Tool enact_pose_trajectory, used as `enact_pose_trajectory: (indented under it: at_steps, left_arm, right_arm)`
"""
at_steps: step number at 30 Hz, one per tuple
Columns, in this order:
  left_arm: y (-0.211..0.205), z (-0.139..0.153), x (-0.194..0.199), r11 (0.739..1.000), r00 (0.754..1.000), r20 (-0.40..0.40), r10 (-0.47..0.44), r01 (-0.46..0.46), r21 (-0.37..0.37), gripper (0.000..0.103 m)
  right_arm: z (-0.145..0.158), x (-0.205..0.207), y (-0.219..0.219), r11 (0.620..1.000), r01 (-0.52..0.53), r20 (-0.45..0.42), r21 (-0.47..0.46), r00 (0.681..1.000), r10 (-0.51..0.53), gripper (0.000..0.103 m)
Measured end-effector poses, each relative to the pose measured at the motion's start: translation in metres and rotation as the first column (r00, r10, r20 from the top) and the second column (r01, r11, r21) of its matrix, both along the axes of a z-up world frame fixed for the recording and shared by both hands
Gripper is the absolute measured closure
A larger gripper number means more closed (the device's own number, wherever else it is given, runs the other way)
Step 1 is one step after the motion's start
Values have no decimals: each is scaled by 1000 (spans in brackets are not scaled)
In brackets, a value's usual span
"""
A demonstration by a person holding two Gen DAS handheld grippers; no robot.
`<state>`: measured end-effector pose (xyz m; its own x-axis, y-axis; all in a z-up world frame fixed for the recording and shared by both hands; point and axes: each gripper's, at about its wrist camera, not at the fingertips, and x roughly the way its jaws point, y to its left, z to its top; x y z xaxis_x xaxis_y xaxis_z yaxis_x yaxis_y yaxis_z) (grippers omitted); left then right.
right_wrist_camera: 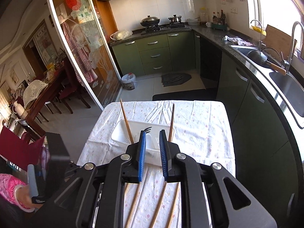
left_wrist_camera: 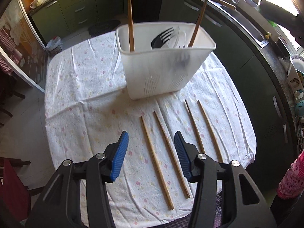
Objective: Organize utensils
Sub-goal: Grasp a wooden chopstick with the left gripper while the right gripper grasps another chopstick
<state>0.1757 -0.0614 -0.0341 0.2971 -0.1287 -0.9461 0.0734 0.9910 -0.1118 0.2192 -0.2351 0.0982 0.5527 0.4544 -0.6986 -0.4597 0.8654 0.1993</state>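
Note:
A white plastic utensil holder (left_wrist_camera: pixel 161 64) stands on the cloth-covered table (left_wrist_camera: pixel 85 95). Two wooden chopsticks (left_wrist_camera: pixel 130 19) lean in it, with a black fork (left_wrist_camera: pixel 165 36) and pale utensils. Several wooden chopsticks (left_wrist_camera: pixel 156 159) lie side by side on the cloth in front of it. My left gripper (left_wrist_camera: pixel 151 138) is open and empty, hovering above the two left-hand chopsticks. In the right wrist view my right gripper (right_wrist_camera: pixel 153 133) is open with a narrow gap, empty, raised above the holder (right_wrist_camera: pixel 121 131); the lying chopsticks (right_wrist_camera: pixel 159 203) show below it.
A kitchen counter with a sink (right_wrist_camera: pixel 288 91) runs along the right side. Green cabinets (right_wrist_camera: pixel 152 53) stand at the back. A small bin (right_wrist_camera: pixel 129 80) sits on the floor. A glass sliding door (right_wrist_camera: pixel 81 47) and a dining table (right_wrist_camera: pixel 41 91) are at the left.

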Motion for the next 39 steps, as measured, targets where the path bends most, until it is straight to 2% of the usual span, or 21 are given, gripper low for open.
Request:
enact_pose_trajectory:
  at_steps: [3,6,7,8,10,11,19,21,23,28,31,39]
  left_arm:
    - [-4,-33,-1,1000,996,-93,10,-11,-5,55]
    - [-9,-61,1,999,987,-157,33,-32,12,56]
    - [-10,-69,2,999,983,-178,44,-42,15,59]
    - [-11,-77,4,999,979,-197,52,-51,13,68]
    - [-12,-89,7,997,971,-227,74,-70,26,78]
    - [-12,-93,9,997,968,-238,82,-77,31,81]
    - [-16,-112,22,988,955,-254,153,-142,65,82]
    - [-20,-113,24,987,957,-247,155,-138,85,87]
    - [-24,-114,26,986,958,-244,153,-132,104,95]
    - [-27,-114,29,987,959,-246,141,-116,113,95]
    - [-29,-114,30,988,959,-249,134,-109,113,95]
    - [-12,-117,27,989,963,-244,115,-89,114,95]
  right_arm:
    - [-15,-14,-5,999,-34,-54,-40,998,31,88]
    - [-43,-20,-9,992,-81,-151,-92,986,67,86]
    - [-54,-22,-11,990,-89,-181,-108,981,68,85]
    - [-64,-22,-13,988,-95,-207,-121,976,68,85]
    - [-84,-22,-16,984,-98,-250,-148,966,59,85]
    - [-93,-21,-17,982,-100,-266,-157,962,56,85]
    - [-146,-11,-21,967,-126,-380,-221,924,34,85]
    - [-160,-8,-18,959,-140,-407,-247,913,29,85]
    - [-172,-5,-14,950,-159,-444,-268,896,25,85]
    - [-209,-2,-6,926,-208,-541,-315,841,5,85]
    - [-226,2,-3,910,-216,-568,-353,822,-25,85]
    - [-251,11,15,876,-227,-586,-426,807,-76,85]
